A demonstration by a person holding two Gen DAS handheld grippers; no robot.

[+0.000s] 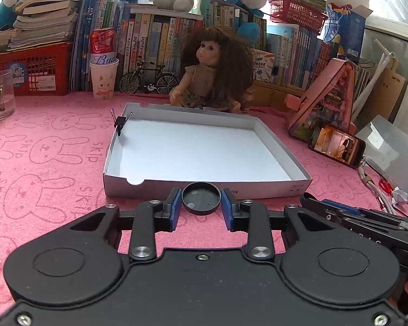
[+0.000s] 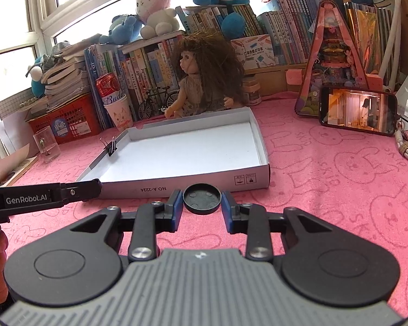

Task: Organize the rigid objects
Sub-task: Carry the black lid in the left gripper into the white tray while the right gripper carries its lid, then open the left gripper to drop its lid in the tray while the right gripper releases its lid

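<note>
A shallow white box lid (image 1: 176,187) lies on the pink cloth, seen also in the right wrist view (image 2: 261,146). A black binder clip (image 1: 120,123) is clipped on its left wall, and shows in the right wrist view (image 2: 112,146) too. My left gripper (image 1: 201,207) has a black round cap (image 1: 201,198) between its blue pads (image 1: 175,209), just before the box's near wall. My right gripper (image 2: 201,206) frames a like black cap (image 2: 201,197) between its pads. In both views the pads stand a little apart from the cap.
A doll (image 1: 212,70) sits behind the box. A glass mug (image 1: 1,95), a paper cup with a red can (image 1: 104,80), a toy bicycle (image 1: 148,80) and books stand at the back. A phone (image 1: 337,145) and a pink house toy (image 1: 326,100) are on the right.
</note>
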